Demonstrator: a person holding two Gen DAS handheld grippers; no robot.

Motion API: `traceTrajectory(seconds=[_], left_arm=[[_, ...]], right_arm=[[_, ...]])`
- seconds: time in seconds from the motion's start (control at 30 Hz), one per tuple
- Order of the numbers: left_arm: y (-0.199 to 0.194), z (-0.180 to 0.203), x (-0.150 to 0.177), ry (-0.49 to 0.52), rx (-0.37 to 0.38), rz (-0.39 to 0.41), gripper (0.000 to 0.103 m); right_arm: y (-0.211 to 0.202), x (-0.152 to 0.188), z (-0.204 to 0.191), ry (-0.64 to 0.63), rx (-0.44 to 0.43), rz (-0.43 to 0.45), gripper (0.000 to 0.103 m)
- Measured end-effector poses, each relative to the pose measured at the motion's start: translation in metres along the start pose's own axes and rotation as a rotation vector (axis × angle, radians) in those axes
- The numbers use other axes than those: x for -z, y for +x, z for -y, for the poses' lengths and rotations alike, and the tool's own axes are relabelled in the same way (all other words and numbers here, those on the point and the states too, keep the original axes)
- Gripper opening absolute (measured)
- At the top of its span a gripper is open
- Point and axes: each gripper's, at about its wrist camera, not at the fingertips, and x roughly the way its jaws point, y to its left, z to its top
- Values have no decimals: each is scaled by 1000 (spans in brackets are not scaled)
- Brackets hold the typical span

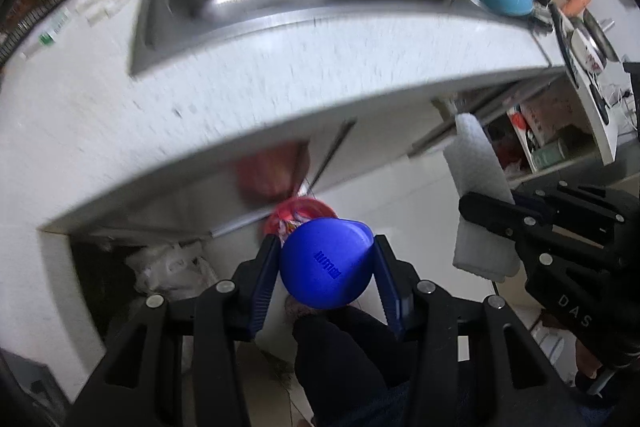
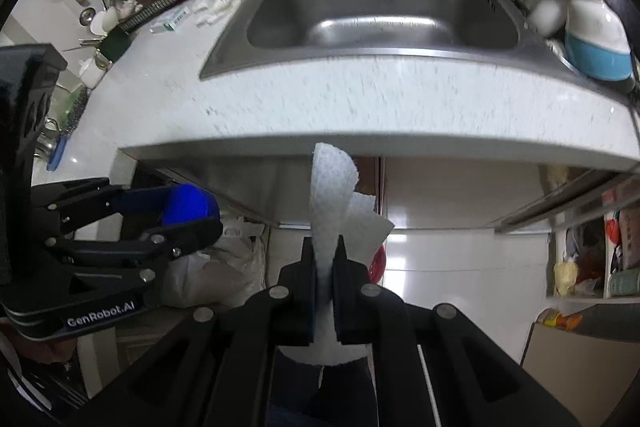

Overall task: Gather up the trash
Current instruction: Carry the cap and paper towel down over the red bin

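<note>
Left wrist view is showing the counter edge overhead and a red bin on the floor below, so the carrying step looks nearly over. The left gripper is clamping a blue cap above the bin while the right gripper is pinching a paper towel; next, each likely needs centering over the bin before letting go.
</note>
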Motion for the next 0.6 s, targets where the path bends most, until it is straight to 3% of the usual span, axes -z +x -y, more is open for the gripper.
traceTrajectory(seconds=[0.27, 0.6], left_arm=[[106, -29, 19, -33, 19, -64, 44], [258, -54, 49, -85, 46, -104, 44]], right_arm=[[85, 21, 14, 23, -18, -66, 6], [227, 58, 46, 4, -10, -104, 6]])
